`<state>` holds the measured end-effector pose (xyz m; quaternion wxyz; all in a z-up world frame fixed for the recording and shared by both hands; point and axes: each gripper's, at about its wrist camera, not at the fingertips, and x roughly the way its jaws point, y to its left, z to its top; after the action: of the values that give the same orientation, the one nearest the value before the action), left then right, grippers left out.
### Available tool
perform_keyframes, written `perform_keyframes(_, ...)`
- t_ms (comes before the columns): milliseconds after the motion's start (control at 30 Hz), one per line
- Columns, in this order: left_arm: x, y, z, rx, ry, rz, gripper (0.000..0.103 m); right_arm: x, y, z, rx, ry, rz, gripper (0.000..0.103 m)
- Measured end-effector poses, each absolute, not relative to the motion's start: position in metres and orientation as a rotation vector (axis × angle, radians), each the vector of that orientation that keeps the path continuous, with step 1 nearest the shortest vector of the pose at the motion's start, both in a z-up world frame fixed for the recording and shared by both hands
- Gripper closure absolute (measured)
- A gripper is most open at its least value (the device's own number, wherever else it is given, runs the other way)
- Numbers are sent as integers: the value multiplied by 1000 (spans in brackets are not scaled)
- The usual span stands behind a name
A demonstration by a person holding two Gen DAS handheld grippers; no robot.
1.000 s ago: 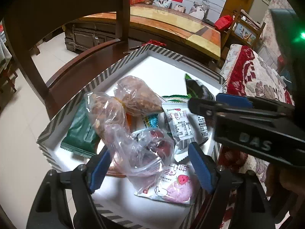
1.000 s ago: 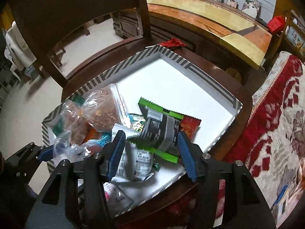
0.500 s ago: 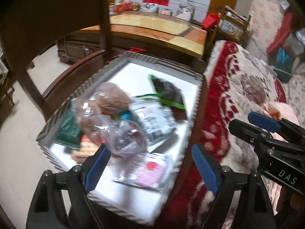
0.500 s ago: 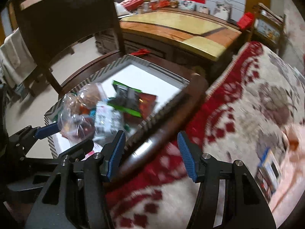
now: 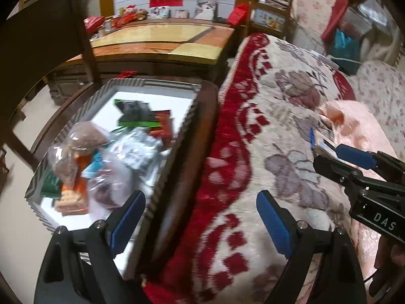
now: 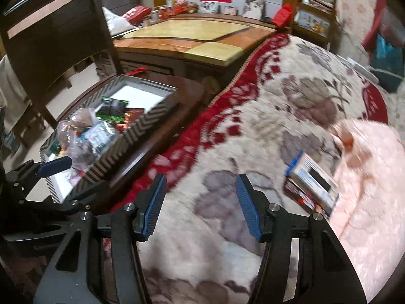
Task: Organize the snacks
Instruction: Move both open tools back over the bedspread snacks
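Dark wood frames the far left, where a chair stands behind the striped box of snacks: clear plastic bags, a silver packet and a green-and-black packet lie heaped inside, with the box's near wall and the wooden ledge between them and the bed. The left gripper hangs with its jaws spread and empty over that wall and the red-and-cream floral blanket. Further right the right gripper is likewise parted and empty above the blanket, and a blue-edged snack box lies well to its right beside a pink quilt.
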<state>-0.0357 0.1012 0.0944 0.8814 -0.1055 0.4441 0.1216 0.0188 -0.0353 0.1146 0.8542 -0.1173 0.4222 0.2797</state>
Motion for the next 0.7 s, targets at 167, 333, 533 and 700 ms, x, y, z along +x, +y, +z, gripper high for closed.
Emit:
perform_keyframes(167, -28, 82, 96, -197, 939, 221, 12, 25, -76, 105, -200, 912, 570, 46)
perform_keyframes(333, -18, 71, 91, -183, 961, 202, 12, 49, -135, 78, -155, 985, 539, 46)
perform_keyframes(533, -6, 59, 78, -175, 1004, 176, 12, 82, -178, 48, -145, 1039, 531, 46)
perform_keyframes(700, 1, 56, 69, -163, 1029, 173, 12, 110, -179, 37, -180, 1033, 542, 45)
